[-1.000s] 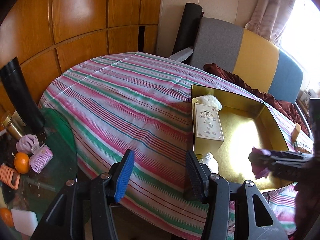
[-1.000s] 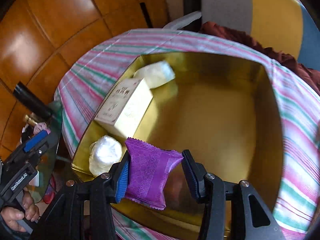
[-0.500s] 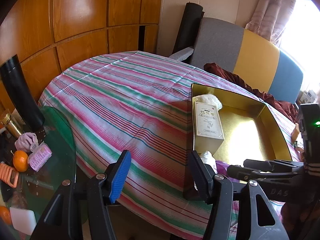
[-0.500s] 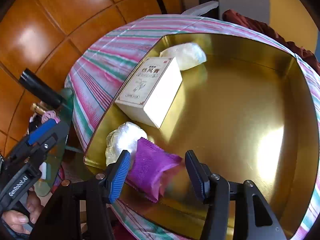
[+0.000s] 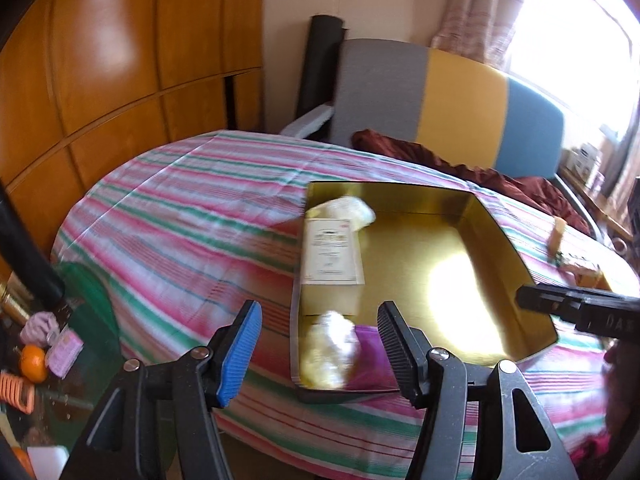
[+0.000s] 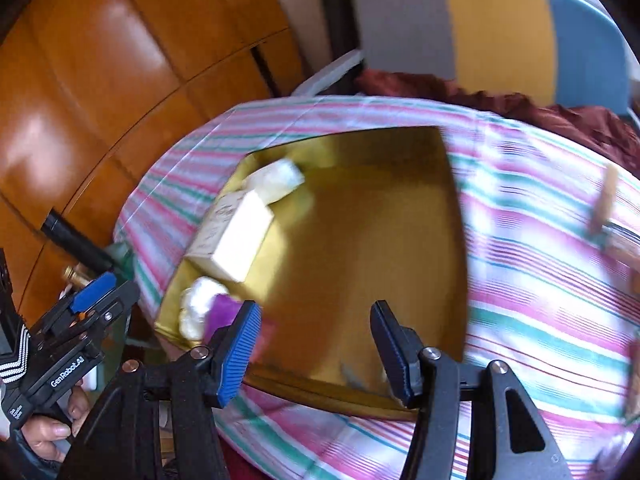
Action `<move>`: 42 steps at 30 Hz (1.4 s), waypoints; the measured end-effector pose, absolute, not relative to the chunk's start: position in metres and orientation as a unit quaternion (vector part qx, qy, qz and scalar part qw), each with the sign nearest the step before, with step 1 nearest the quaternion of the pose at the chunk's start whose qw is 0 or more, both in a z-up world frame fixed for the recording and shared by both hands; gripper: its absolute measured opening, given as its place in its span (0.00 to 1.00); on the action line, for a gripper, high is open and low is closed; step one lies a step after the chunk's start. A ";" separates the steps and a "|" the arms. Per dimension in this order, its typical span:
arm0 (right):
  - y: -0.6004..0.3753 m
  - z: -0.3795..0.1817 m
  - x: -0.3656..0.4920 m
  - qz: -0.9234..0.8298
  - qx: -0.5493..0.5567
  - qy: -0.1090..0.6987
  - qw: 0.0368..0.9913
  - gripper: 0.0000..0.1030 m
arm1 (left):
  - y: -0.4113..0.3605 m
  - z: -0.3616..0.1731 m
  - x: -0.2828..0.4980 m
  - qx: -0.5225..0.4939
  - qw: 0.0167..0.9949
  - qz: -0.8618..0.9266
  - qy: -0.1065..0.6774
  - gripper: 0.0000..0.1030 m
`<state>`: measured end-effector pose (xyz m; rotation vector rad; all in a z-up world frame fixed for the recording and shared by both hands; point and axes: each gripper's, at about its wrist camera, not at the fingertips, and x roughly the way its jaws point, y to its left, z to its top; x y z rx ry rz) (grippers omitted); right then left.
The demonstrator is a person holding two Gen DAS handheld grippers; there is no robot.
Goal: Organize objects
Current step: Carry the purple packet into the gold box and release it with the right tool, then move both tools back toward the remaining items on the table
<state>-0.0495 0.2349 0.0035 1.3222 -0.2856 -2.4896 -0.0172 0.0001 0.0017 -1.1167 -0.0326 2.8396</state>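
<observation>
Both your right gripper (image 6: pixel 314 346) and left gripper (image 5: pixel 318 350) stand released, holding nothing. Just beyond the right gripper's blue pad, the purple packet (image 6: pixel 222 312) lies in the gold tray (image 6: pixel 360 240) (near corner, beside the white bundle (image 6: pixel 198 304)). Pick your next item from outside the tray.

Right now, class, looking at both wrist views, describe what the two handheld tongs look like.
Each set of tongs is black, with silver screws at the joints. The left tongs pair a blue ribbed pad with a black ribbed one; the right tongs have blue ribbed pads. The left tool's body carries white "GenRobot.AI" lettering and chevron markings.
</observation>
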 end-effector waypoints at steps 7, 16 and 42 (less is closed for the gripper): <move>0.324 0.016 -0.030 -0.886 0.440 -0.130 0.062 0.61 | 0.042 0.009 -0.014 -0.361 0.091 0.928 0.018 0.60; 0.447 0.019 -0.006 -0.887 0.420 -0.176 -0.072 0.68 | 0.096 0.012 -0.013 -0.360 0.142 0.921 0.052 0.60; 0.605 -0.032 0.037 -0.794 0.390 -0.395 -0.249 0.76 | 0.242 -0.015 0.005 -0.397 0.291 0.861 0.130 0.60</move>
